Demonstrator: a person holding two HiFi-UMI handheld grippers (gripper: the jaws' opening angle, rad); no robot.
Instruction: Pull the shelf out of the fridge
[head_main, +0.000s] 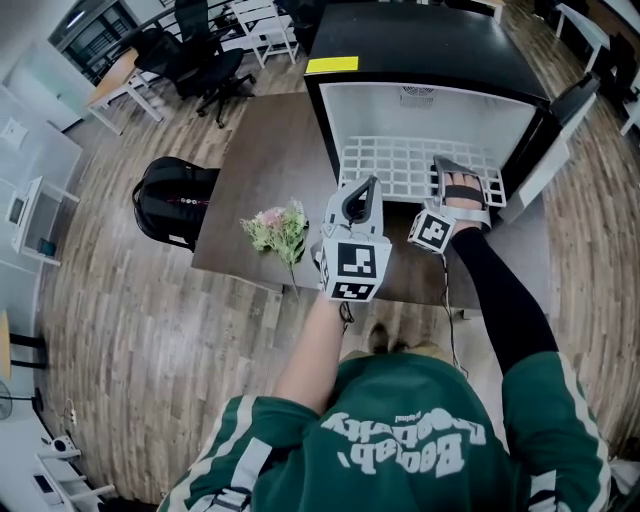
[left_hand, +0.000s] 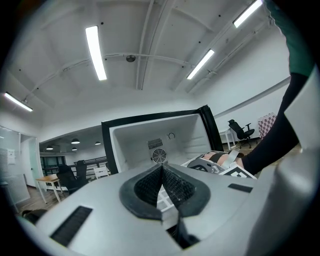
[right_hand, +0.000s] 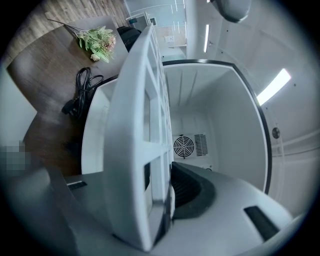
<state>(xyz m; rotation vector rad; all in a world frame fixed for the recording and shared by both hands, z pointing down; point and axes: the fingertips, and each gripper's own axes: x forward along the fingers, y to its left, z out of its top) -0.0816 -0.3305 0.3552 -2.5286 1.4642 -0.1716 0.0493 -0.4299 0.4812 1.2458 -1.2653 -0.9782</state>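
A small black fridge (head_main: 420, 40) stands open on the brown table (head_main: 265, 150), showing its white inside. The white grid shelf (head_main: 400, 165) lies in its lower part, with its front edge at the opening. My right gripper (head_main: 455, 180) is shut on that front edge at the right; in the right gripper view the shelf (right_hand: 135, 140) runs edge-on between the jaws of the right gripper (right_hand: 160, 170). My left gripper (head_main: 362, 190) hovers just in front of the shelf's left part, shut and holding nothing. In the left gripper view its tips (left_hand: 161, 167) meet before the fridge (left_hand: 145, 135).
The fridge door (head_main: 560, 130) hangs open at the right. A bunch of flowers (head_main: 277, 228) lies on the table to the left of my left gripper, and a black cable (right_hand: 80, 95) lies beside the fridge. A black bag (head_main: 175, 198) sits left of the table. Office chairs (head_main: 205, 50) stand behind.
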